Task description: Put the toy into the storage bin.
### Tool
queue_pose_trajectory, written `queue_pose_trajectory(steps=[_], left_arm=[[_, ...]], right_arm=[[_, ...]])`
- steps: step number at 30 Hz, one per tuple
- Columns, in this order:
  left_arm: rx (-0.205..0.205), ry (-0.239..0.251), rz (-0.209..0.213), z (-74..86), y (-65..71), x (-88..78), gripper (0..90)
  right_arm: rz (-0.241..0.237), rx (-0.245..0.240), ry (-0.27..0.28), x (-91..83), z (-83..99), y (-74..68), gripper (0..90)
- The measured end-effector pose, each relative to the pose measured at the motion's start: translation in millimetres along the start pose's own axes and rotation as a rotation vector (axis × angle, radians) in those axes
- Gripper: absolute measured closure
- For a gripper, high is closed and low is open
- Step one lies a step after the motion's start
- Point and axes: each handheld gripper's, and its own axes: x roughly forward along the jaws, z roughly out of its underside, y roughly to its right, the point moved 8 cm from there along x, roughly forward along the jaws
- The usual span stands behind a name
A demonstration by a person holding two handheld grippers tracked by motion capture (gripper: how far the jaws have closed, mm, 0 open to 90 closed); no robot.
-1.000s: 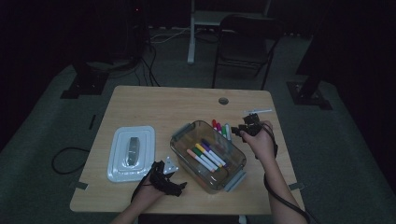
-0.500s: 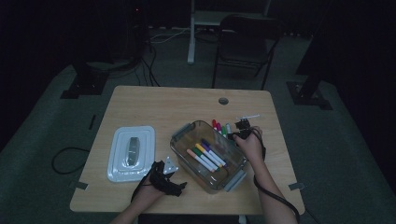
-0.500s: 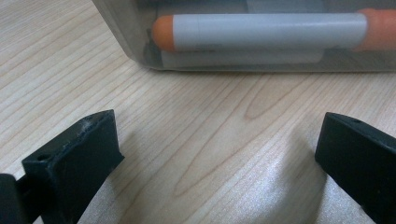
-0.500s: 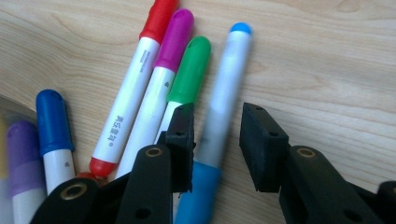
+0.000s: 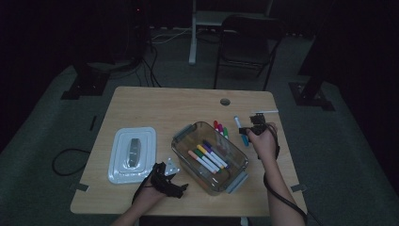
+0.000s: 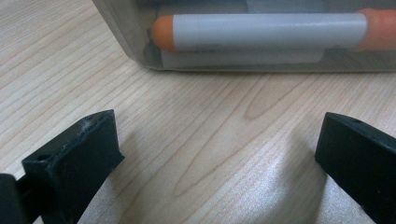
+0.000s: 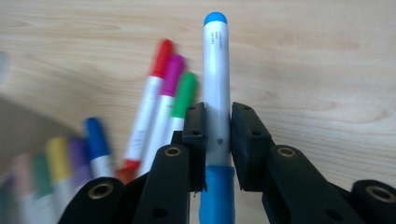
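Right gripper [image 7: 218, 128] jaws clamped on light-blue marker [image 7: 215, 74] just right of clear container [image 5: 209, 157], red, magenta and green markers [image 7: 161, 98] on table [image 5: 155, 106] beside it, left gripper [image 6: 219, 154] jaws spread wide, resting near container's front wall, lid [image 5: 132, 153] at left.

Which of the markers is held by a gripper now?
The light blue marker: the right gripper clamps it, while the red, pink and green ones lie on the table.

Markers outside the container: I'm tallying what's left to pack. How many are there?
4. The red marker, pink marker and green marker lie together on the table behind the container; the blue marker is clamped in the right gripper. None seem hidden.
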Motion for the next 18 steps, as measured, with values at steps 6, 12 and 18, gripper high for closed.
queue_pose_trajectory(steps=[6, 12, 18], left_arm=[[0.000, 0.001, 0.000, -0.1, 0.0, 0.1, 0.5], [-0.001, 0.000, 0.001, 0.0, 0.1, 0.0, 0.5], [0.000, -0.002, 0.002, 0.0, 0.1, -0.2, 0.5]], right_arm=[[-0.101, -0.098, 0.051, -38.2, -11.4, -44.5, 76.3], [-0.198, -0.205, 0.077, -63.2, -14.1, -94.2, 76.3], [-0.298, -0.289, 0.064, -73.6, -7.3, -136.9, 76.3]])
